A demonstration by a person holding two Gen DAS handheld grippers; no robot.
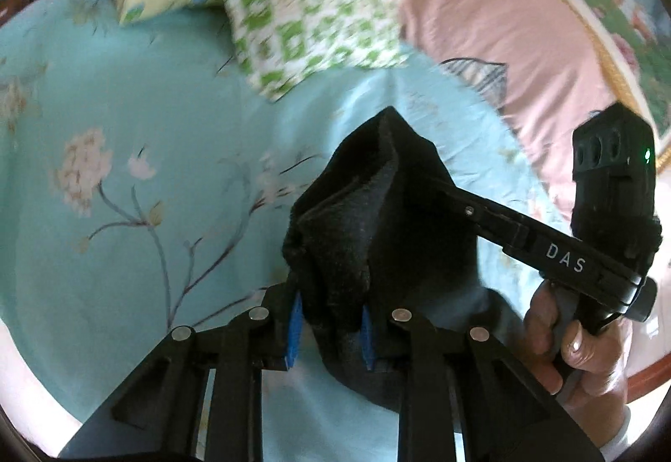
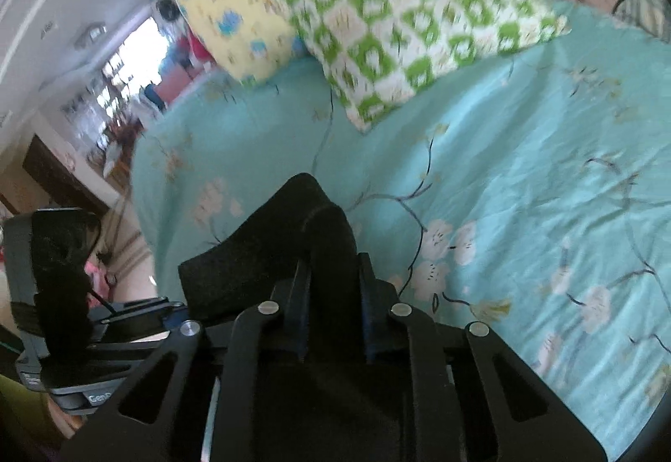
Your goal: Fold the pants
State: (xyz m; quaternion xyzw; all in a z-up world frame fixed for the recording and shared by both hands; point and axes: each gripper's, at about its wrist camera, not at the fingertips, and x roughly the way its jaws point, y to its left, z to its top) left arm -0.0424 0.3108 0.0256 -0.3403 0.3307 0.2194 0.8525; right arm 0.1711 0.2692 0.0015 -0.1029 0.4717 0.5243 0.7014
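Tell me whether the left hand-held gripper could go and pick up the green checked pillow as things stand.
Probably not yet. The left hand-held gripper is shut on the black pants, so it would have to let go first. The bedsheet between it and the green pillow looks clear.

White letters "DAS" are showing on the right gripper along its black arm. "Gen", cut off, is showing on the left gripper at its grey base.

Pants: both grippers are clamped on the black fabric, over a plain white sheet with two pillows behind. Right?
Not quite. The sheet is turquoise with a flower print, not plain white; the right wrist view shows it. The left gripper and right gripper do clamp the black pants, with two pillows behind.
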